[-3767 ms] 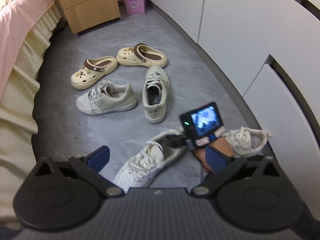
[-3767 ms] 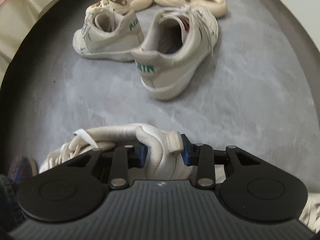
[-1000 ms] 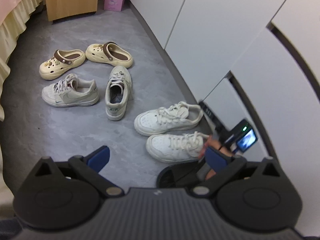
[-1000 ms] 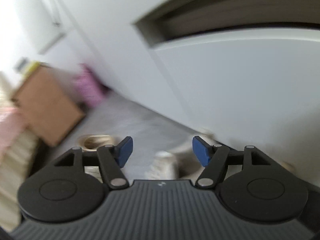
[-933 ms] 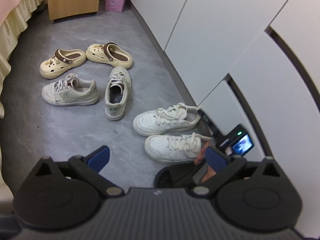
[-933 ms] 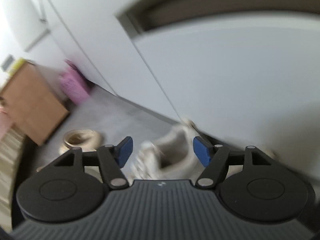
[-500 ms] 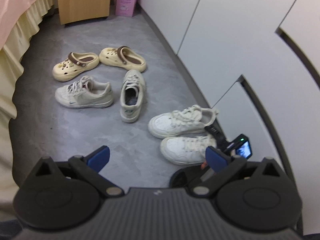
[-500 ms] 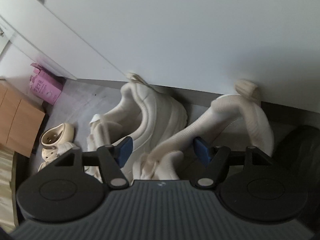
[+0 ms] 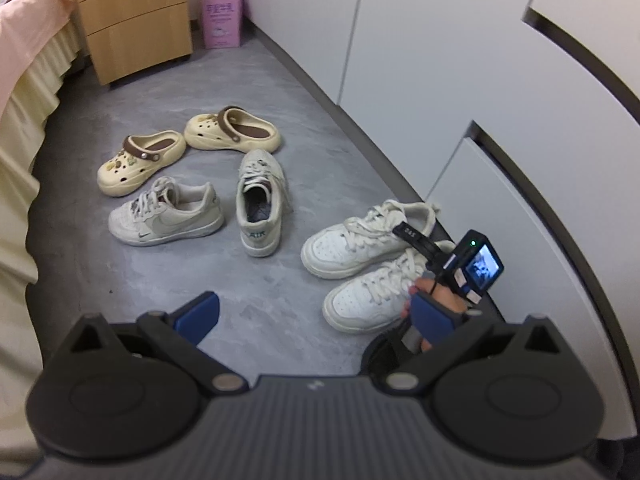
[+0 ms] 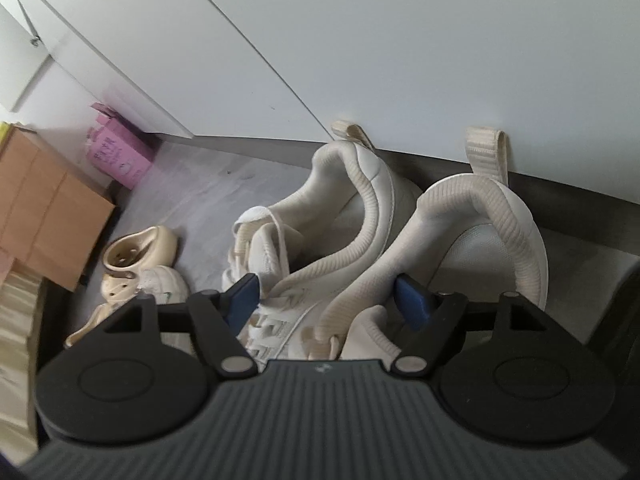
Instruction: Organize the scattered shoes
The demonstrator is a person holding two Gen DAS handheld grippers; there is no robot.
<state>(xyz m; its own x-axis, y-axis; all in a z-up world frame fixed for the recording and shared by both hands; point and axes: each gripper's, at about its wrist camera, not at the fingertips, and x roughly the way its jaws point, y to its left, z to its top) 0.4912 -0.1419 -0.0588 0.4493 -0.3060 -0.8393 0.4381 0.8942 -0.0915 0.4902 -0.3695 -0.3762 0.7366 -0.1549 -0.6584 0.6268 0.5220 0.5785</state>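
Observation:
Two white sneakers [image 9: 360, 240] [image 9: 372, 296] lie side by side on the grey floor with their heels at the white cabinet. In the right wrist view their heels [image 10: 352, 208] [image 10: 484, 216] fill the middle. My right gripper [image 10: 328, 300] is open just above them, holding nothing; it also shows in the left wrist view [image 9: 416, 240]. My left gripper [image 9: 316, 316] is open and empty, high over the floor. Two beige sneakers [image 9: 168, 220] [image 9: 260, 204] and two cream clogs [image 9: 140, 160] [image 9: 232, 132] lie scattered farther left.
White cabinet doors [image 9: 440, 80] run along the right. A wooden drawer unit [image 9: 136, 12] and a pink box [image 9: 222, 16] stand at the far end. A bed with a pink cover and cream skirt [image 9: 20, 120] lines the left.
The right gripper let go of the white sneaker, which now lies beside its mate at the cabinet. The gripper swung from facing the cabinet down onto the two heels. The left gripper shifted slightly.

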